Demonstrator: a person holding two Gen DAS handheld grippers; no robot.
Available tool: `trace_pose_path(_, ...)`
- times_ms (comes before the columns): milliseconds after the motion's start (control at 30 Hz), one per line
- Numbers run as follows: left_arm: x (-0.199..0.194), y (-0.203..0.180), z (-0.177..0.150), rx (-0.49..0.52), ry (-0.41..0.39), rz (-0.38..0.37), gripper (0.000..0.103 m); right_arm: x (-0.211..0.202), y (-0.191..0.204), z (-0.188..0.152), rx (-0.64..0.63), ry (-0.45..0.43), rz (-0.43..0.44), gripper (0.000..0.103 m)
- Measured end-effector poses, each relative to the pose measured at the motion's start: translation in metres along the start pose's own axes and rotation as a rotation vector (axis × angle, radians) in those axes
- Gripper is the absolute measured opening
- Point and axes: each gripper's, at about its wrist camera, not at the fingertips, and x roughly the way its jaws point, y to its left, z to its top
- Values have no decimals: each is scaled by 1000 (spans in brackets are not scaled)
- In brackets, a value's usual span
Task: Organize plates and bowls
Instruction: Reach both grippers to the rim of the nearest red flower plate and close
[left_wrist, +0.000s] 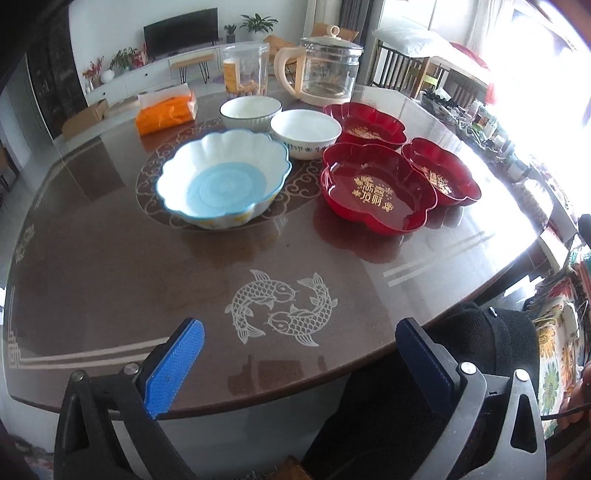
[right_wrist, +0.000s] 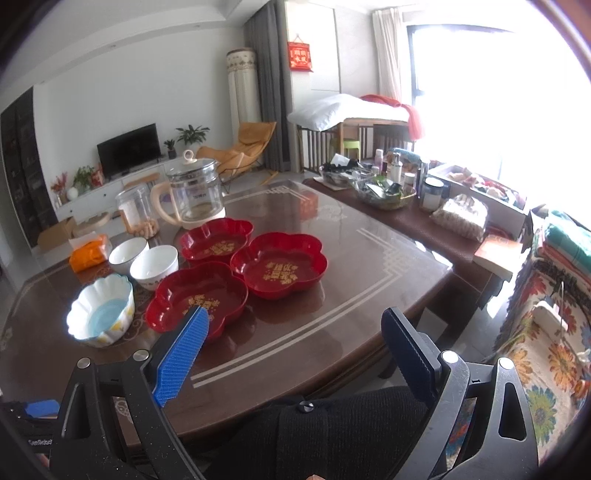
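Observation:
A scalloped white bowl with a blue bottom (left_wrist: 221, 177) (right_wrist: 101, 310) stands mid-table. Behind it are two plain white bowls (left_wrist: 250, 110) (left_wrist: 306, 132) (right_wrist: 127, 254) (right_wrist: 154, 266). Three red flower-shaped plates with gold lettering lie to their right: the nearest (left_wrist: 376, 188) (right_wrist: 195, 295), one behind it (left_wrist: 364, 123) (right_wrist: 216, 240), one to the right (left_wrist: 441, 171) (right_wrist: 279, 264). My left gripper (left_wrist: 301, 347) hovers open over the near table edge, nothing between its blue pads. My right gripper (right_wrist: 295, 339) is open too, held near the front edge, short of the nearest red plate.
A glass kettle (left_wrist: 325, 70) (right_wrist: 192, 192), a clear jar (left_wrist: 245, 70) and an orange tissue pack (left_wrist: 166, 110) stand at the back of the brown glass-topped table (left_wrist: 147, 266). A cluttered side table (right_wrist: 406, 206) and a patterned sofa (right_wrist: 546, 325) are on the right. A dark sleeve (right_wrist: 332, 435) crosses below.

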Motion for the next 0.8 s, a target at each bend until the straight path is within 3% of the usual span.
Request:
trace_pose_path(100, 4, 4, 24, -5, -36, -40, 103, 9, 1, 1, -4, 2, 172, 96)
trace_pose_path(200, 24, 3, 55, 18, -22, -74, 103, 40, 0, -1, 27, 167, 275, 96)
trace_pose_path(400, 92, -20, 126, 111, 25, -51, 103, 119, -20, -3, 162, 484, 281, 96)
trace_pose_path(500, 128, -26, 148, 102, 100, -90, 97, 145, -20, 1, 148, 535, 304, 96)
trace_pose_path(633, 163, -27, 162, 59, 170, -115, 77, 180, -17, 5, 211, 626, 364, 96)
trace_pose_path(800, 180, -33, 168, 50, 174, -111, 73, 215, -11, 0, 209, 679, 334, 94)
